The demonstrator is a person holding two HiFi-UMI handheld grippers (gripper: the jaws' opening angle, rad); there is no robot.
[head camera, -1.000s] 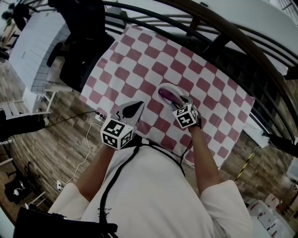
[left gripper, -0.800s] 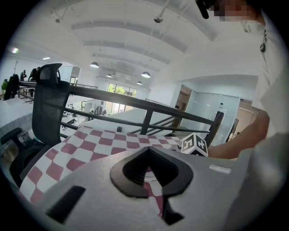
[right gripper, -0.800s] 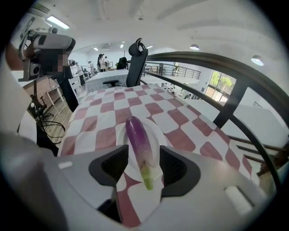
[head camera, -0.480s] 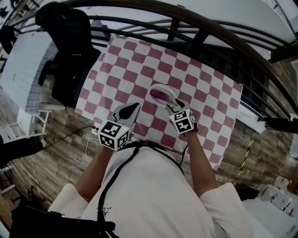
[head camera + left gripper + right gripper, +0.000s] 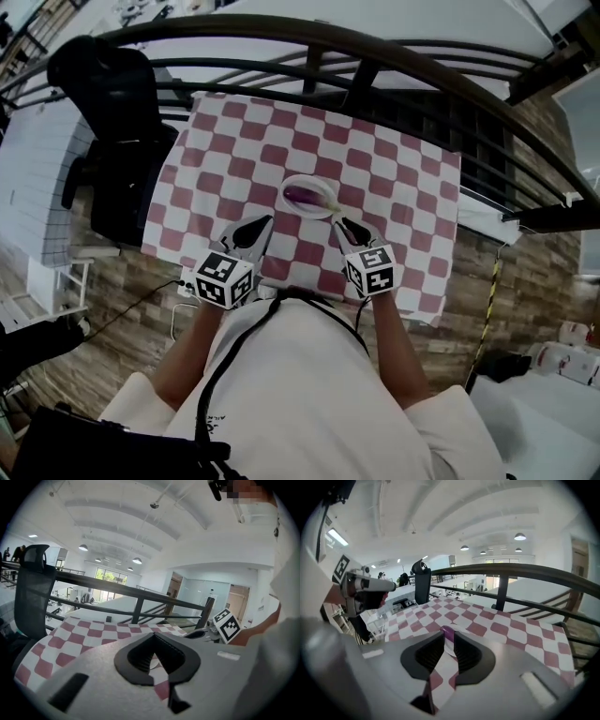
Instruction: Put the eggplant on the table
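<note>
Fingers [image 5: 431, 652] of the right gripper [image 5: 448, 638] stand close together with only a narrow slot between them; they have just been closing, and nothing is caught in the slot (the purple seen through it in the right gripper view is the eggplant, lying further off). That eggplant [image 5: 304, 196] lies in a white plate [image 5: 327, 210] near the middle of the bench [image 5: 403, 178], which is covered by a red-and-white checked cloth [image 5: 225, 159]. In the head view the right gripper points at the near edge of the plate, its tips just short of the rim and not touching it. On the left gripper [image 5: 153, 635] the fingers [image 5: 138, 657] meet at their tips, closed on nothing, and the cloth shows through the spade-shaped hole behind them. It hangs over the near part of the bench to the left of the plate, apart from it and side by side with the right gripper. Both are held out by a person in a white shirt [image 5: 309, 394]. A dark curved railing [image 5: 375, 54] runs past the far side of the bench, a black chair [image 5: 108, 112] stands at its left end, and the floor [image 5: 131, 281] is of wood-look boards.
</note>
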